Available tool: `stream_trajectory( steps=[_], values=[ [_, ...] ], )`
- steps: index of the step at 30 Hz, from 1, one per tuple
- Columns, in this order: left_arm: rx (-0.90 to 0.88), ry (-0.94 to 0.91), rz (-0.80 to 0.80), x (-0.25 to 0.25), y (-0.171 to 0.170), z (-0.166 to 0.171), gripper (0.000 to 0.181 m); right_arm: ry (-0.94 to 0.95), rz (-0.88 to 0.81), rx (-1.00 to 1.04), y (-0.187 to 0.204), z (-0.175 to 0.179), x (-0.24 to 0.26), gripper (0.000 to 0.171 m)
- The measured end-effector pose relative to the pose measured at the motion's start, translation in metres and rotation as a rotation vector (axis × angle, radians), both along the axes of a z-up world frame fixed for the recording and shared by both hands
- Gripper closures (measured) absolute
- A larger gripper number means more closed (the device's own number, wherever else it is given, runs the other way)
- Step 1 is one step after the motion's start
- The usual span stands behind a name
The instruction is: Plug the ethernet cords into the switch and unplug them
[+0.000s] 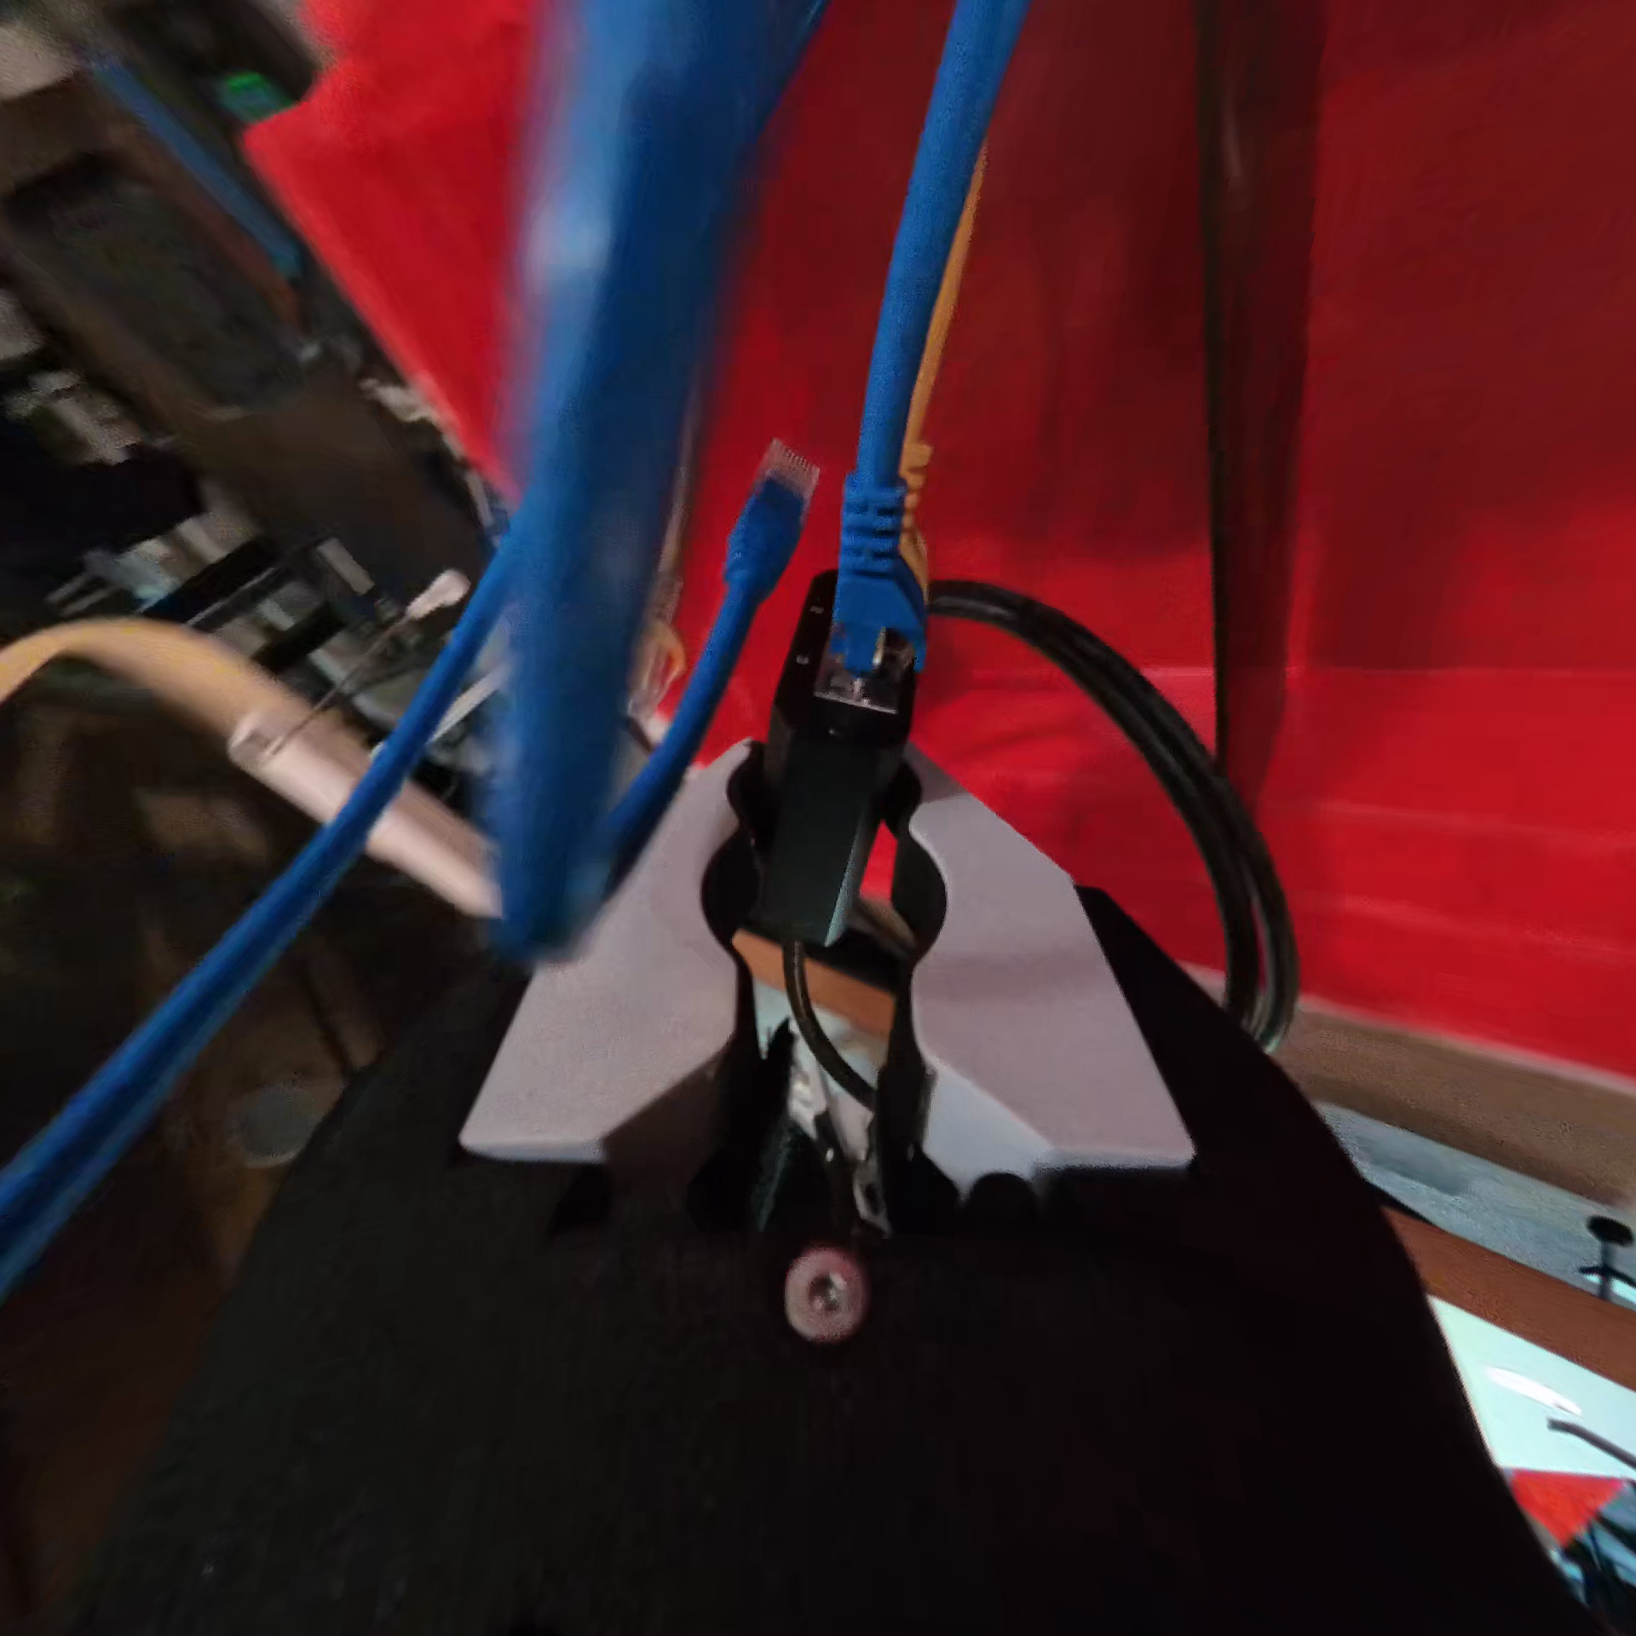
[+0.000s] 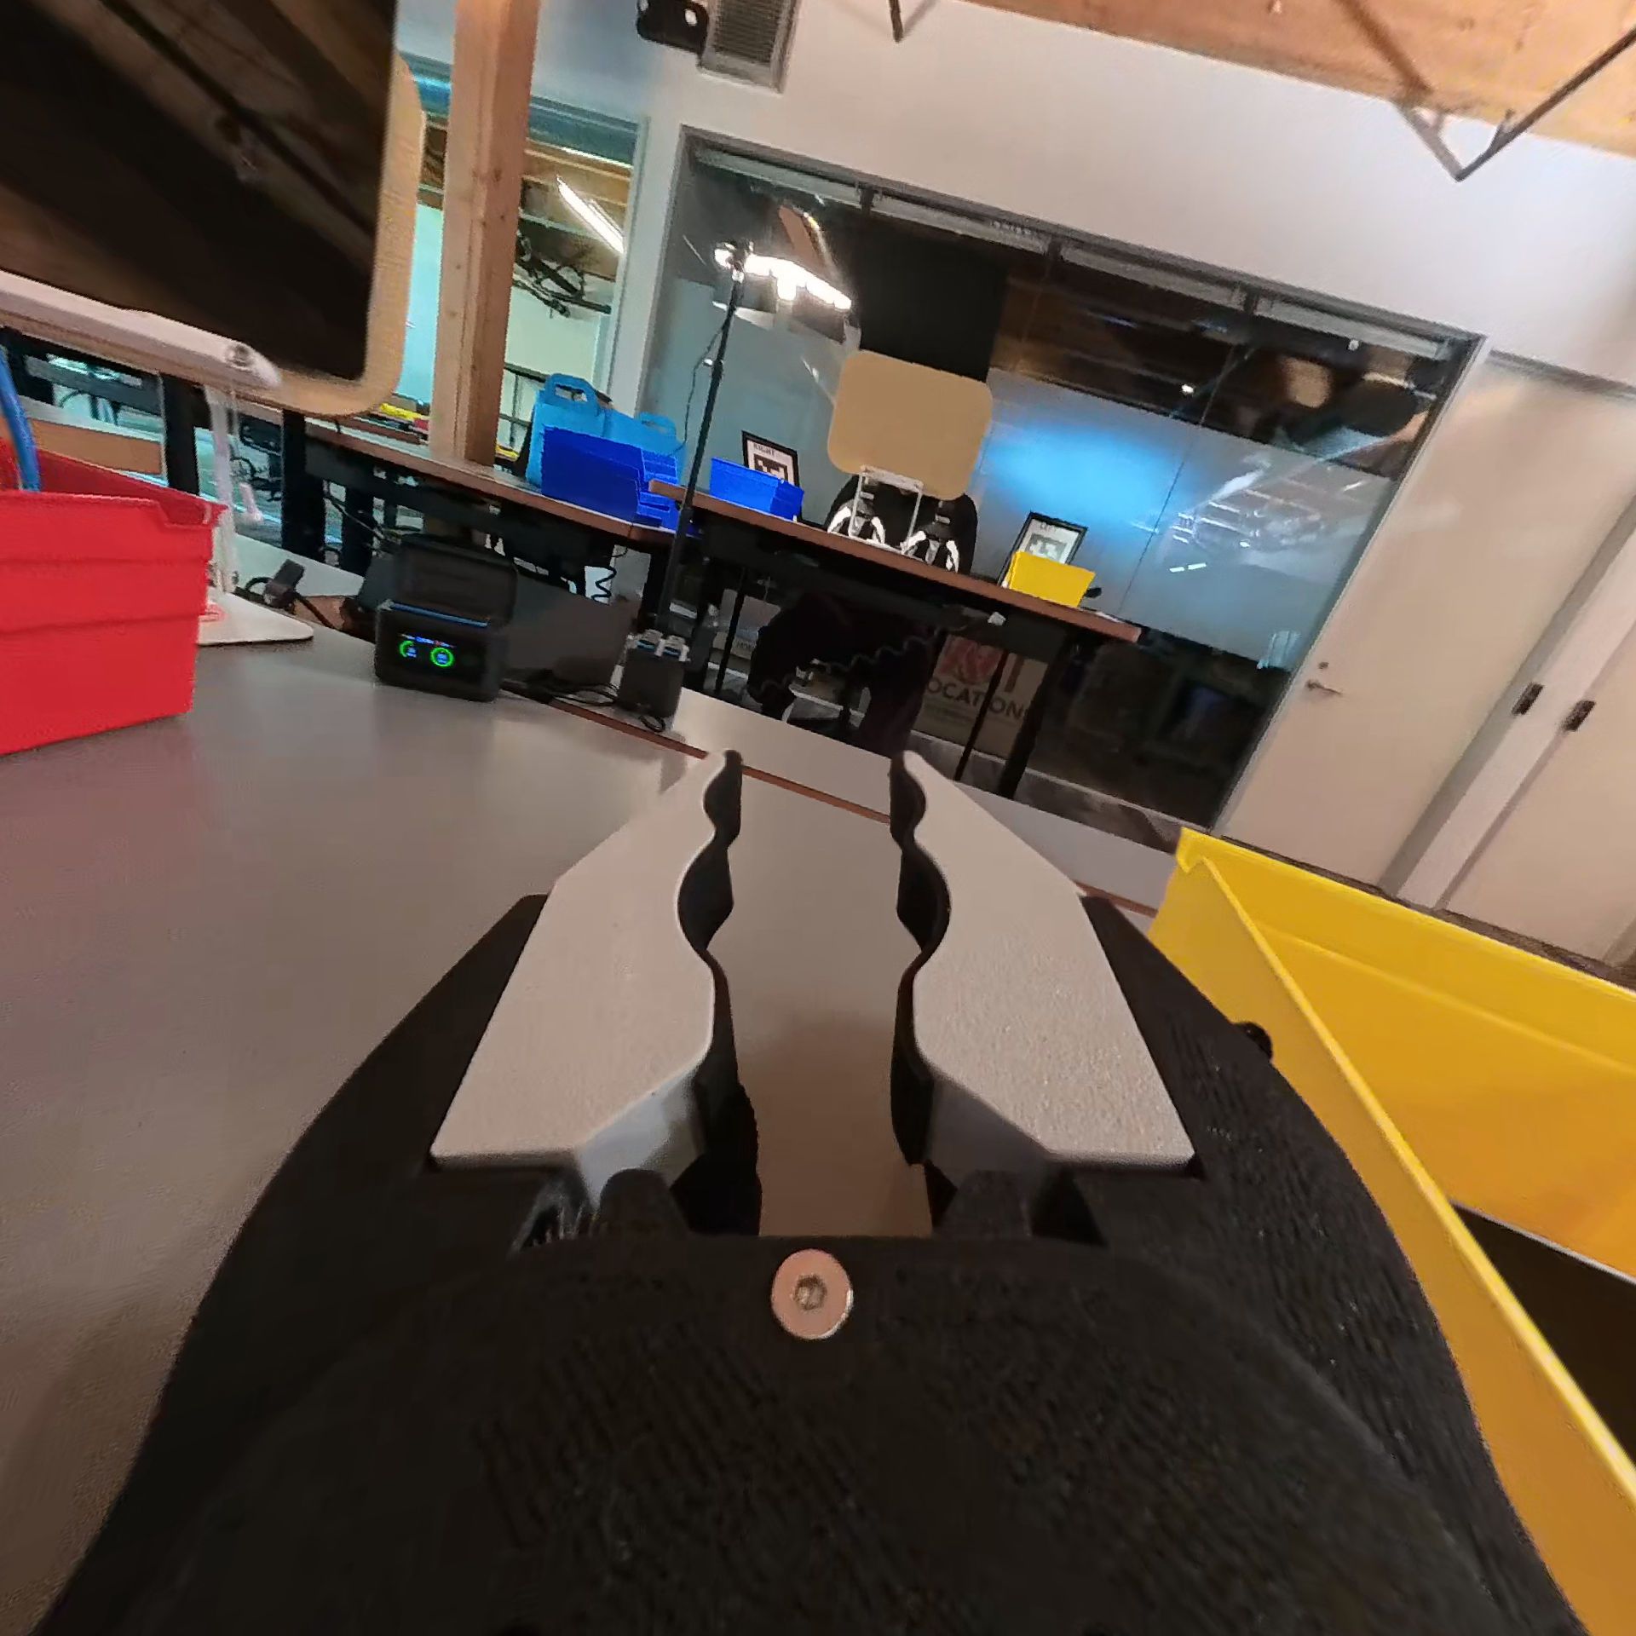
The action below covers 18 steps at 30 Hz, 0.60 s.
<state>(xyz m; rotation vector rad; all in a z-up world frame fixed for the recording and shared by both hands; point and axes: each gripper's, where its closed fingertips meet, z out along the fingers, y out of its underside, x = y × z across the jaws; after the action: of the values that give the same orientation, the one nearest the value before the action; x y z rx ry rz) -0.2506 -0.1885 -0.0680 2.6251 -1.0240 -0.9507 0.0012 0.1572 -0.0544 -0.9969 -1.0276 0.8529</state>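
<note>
In the left wrist view my left gripper is shut on a small black switch, held upright in front of a red bin wall. A blue ethernet cord has its plug seated in the switch's top port. An orange cord runs just behind it. A second blue cord's loose plug hangs free to the left, unplugged. More blue cord hangs blurred close to the camera. In the right wrist view my right gripper is open and empty, low over a grey table.
The switch's black power cable loops to the right. A red bin stands left of my right gripper and a yellow bin right of it. A black device with green lights sits at the table's far edge. My hands' fingertips stand some 45 cm from each other.
</note>
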Motion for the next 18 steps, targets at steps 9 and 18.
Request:
stream_trajectory(
  steps=[9, 18],
  values=[
    [0.397, 0.395, 0.02, 0.032, -0.023, 0.204, 0.157, 0.024, -0.001, 0.06, -0.006, 0.003, -0.003, 0.149],
    [0.814, 0.561, -0.109, 0.085, 0.055, 0.377, 0.158, 0.053, -0.016, 0.07, -0.005, 0.007, 0.002, 0.152]
  ],
)
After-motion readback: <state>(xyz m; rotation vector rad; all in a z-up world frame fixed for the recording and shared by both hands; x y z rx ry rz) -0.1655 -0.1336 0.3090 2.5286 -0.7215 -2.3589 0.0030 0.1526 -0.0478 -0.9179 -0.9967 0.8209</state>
